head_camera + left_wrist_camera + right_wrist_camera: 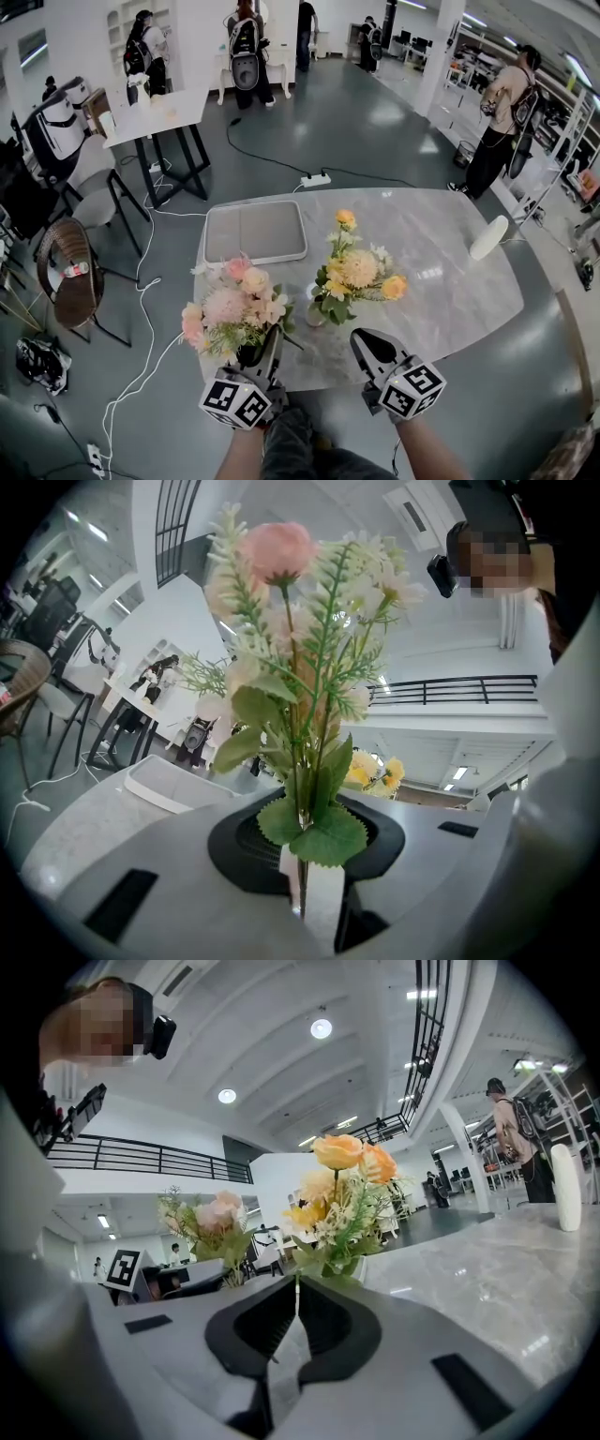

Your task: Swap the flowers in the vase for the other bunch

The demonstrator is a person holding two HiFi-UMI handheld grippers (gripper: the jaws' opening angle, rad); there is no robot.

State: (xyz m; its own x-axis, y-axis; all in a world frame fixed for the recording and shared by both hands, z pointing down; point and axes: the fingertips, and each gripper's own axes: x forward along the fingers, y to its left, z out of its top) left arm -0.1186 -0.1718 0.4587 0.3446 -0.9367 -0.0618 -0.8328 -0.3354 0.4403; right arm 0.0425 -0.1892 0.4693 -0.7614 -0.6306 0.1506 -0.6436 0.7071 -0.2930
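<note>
Bunches (234, 307) (359, 267) x2, vase (315, 312) x1

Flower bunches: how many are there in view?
2. The pink bunch is clamped in the left gripper; the yellow bunch stands in the vase on the table. None seems hidden.

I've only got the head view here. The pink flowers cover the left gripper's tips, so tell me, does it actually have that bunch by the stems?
Observer: Yes. In the left gripper view the left gripper is closed on the pink bunch, low on its stems, and the bunch stands upright from the jaws.
Operator: And the right one, open or closed?
Observer: The right gripper has its jaws together. I can make out nothing clamped between them.
Operator: Where is it aimed?
Observer: In its own view the yellow bunch sits straight beyond the closed tips.
</note>
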